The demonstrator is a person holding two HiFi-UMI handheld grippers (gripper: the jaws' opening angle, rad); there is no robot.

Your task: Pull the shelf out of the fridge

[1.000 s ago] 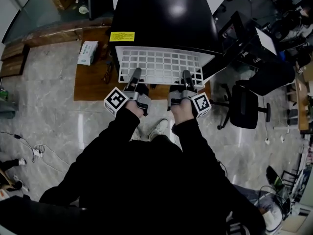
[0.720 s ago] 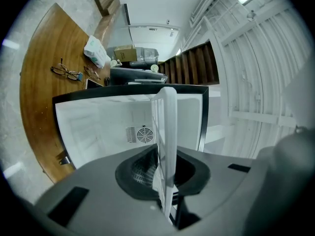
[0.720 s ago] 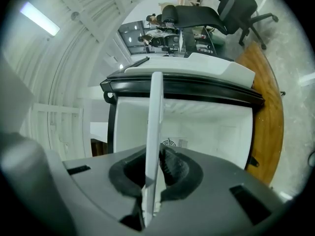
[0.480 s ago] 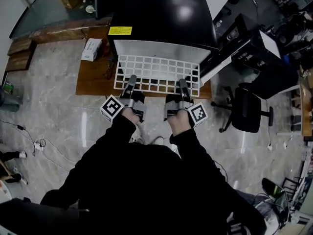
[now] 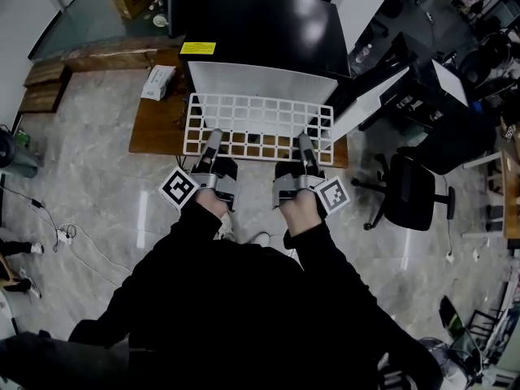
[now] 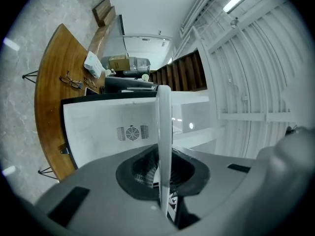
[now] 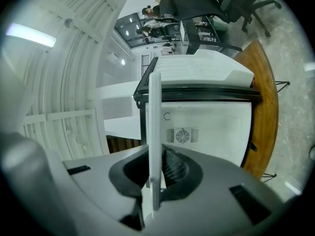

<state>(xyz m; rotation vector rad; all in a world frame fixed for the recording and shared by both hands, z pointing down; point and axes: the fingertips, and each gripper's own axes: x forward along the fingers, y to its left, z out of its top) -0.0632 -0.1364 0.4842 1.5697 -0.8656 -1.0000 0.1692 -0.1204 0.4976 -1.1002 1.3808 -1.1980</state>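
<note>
Marble floor underneath; I'm clamping left gripper and right gripper onto the front edge of the wire shelf, which is sticking mostly out of the fridge at upper centre. Probably light, stiff, kinda slippery.

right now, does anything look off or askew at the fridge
Nothing spilled or broken. The shelf juts well out of the fridge but sits square, its front edge clamped in the left gripper and the right gripper.

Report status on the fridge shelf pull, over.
Left gripper and right gripper both shut on the shelf, front edge. Shelf mostly out of the fridge. Nothing seen blocking it.
</note>
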